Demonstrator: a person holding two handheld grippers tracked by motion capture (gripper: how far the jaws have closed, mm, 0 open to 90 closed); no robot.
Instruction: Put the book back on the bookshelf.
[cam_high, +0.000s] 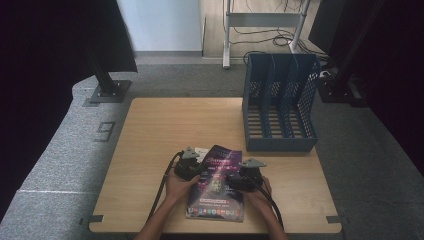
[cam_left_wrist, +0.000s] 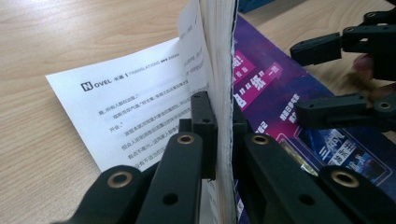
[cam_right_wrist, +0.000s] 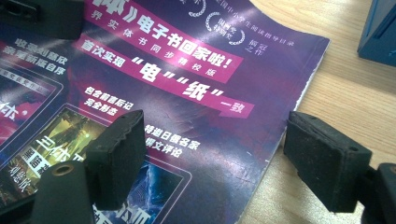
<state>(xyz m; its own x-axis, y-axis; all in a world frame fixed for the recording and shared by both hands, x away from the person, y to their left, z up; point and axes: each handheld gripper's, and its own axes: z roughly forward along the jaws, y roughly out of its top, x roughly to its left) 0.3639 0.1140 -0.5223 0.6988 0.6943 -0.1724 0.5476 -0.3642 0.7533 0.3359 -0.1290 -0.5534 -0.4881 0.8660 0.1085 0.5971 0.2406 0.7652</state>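
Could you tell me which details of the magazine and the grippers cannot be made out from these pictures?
- Magazine cover text: too small and dim in the high view.
- Its near edge: cut off by the bottom of the left gripper view, behind the left gripper.
- The loose page: its far part is hidden behind the lifted pages in the left gripper view.
- Right gripper: its body is cut off by the bottom edge of the right gripper view.
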